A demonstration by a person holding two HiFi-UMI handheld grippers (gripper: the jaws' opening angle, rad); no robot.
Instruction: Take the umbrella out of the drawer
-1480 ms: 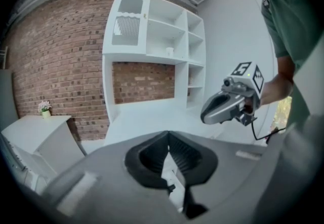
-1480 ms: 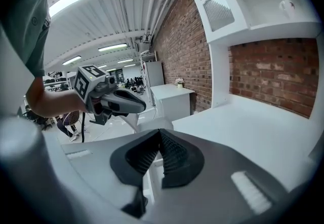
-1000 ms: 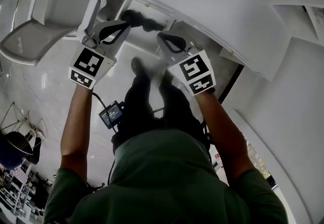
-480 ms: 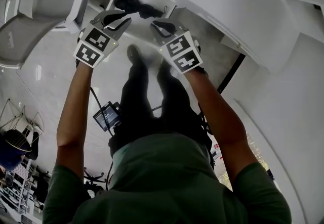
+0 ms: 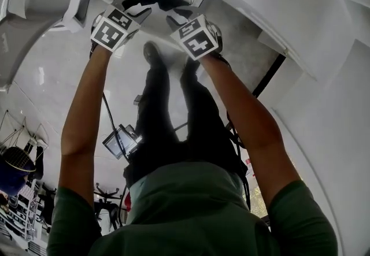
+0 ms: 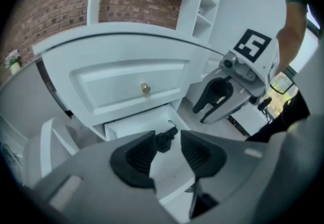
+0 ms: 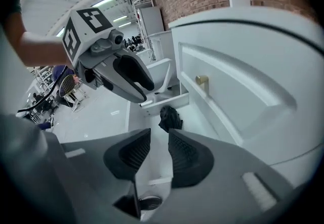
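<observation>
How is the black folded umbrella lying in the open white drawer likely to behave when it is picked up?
The black folded umbrella shows loose, crumpled fabric, so its cloth will probably flop and give when squeezed. Its compact bundle suggests it is fairly light. A thin strap loop at one end may dangle or snag on the white drawer.

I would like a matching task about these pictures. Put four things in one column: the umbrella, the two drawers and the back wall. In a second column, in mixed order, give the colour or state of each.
Things:
1. umbrella
2. lower drawer
3. upper drawer
4. back wall

Colour or state:
A. shut, with a gold knob
B. red brick
C. black, lying inside a drawer
D. pulled open

Right pairs: 1-C, 2-D, 3-A, 4-B.
</observation>
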